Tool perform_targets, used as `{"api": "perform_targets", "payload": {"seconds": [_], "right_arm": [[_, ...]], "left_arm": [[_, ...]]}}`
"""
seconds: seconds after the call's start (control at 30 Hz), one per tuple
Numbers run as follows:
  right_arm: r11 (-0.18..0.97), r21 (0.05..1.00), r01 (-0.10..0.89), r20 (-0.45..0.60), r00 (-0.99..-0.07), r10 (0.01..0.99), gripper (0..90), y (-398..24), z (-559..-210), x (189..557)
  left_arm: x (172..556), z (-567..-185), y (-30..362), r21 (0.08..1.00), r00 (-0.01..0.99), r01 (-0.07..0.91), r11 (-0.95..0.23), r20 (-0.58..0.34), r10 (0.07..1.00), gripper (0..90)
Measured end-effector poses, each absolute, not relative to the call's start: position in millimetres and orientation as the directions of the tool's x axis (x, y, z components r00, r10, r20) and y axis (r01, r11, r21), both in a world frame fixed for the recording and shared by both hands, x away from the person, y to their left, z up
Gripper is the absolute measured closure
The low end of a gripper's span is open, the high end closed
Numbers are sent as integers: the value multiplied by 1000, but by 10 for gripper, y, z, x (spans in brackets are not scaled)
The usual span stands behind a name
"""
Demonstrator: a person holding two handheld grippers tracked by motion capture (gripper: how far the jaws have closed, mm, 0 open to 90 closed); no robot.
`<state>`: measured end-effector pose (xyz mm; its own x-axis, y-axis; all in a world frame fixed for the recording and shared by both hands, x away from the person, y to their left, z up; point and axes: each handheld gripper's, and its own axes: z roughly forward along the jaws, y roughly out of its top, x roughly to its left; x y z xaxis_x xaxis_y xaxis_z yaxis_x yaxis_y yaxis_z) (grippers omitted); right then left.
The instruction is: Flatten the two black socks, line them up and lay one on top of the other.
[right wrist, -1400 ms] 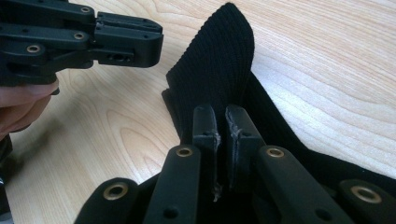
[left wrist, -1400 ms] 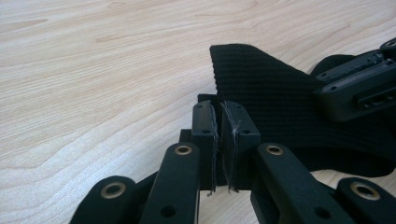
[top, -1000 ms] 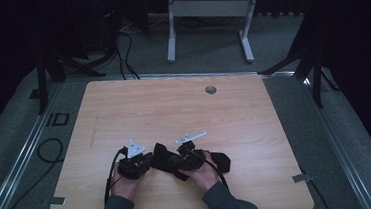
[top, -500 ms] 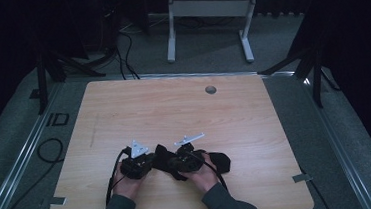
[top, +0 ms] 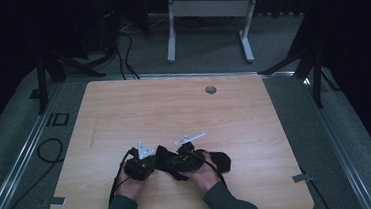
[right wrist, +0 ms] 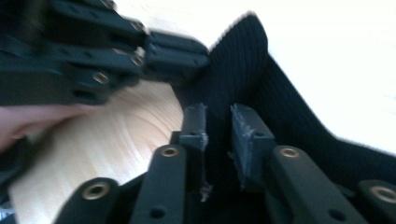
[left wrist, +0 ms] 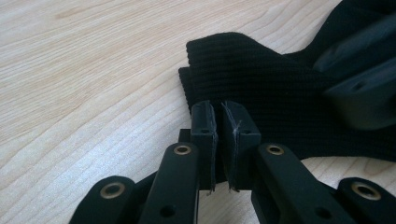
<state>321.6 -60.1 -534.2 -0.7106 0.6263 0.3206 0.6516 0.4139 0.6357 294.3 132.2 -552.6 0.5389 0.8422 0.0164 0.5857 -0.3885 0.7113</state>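
High view first: both hands sit at the near edge of the wooden table (top: 184,109), the left gripper (top: 140,163) and right gripper (top: 188,159) drawn close together over a black ribbed cloth (top: 220,161) — it looks like a sock, though I cannot be sure. Against the pictures from a second ago, the pair has slid a little toward the person and the two grey plates sit tighter together; the cloth's loose end lies out to the right of the right hand as before.

Left gripper view shows its jaws almost closed, only a sliver of gap between the pads (left wrist: 205,135), resting at the hem of the cloth (left wrist: 280,102). Whether any fabric is actually pinched there I cannot tell. Right gripper view shows its jaws narrow, with a ribbed fold of the cloth (right wrist: 243,70) standing up between the pads (right wrist: 247,135) — held, by the look of it. The left gripper (right wrist: 175,53) hangs just beyond, blurred.

My reading: the small inward shift means the two are gathering or folding the cloth, and the grip is set on one side at least.
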Motion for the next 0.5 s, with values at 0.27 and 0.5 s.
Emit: {"api": "perform_targets", "payload": {"seconds": [0.27,0.5], "right_arm": [[367,696,617,290,-710,642,685,-844,-5027,3246],[416,695,587,188,-707,682,662,-1086,-4937,3267]], "left_arm": [[2948,-5526,1329,711,538,590,-383,8,843,838],[2945,-5527,1325,711,536,591,-382,9,844,840]]}}
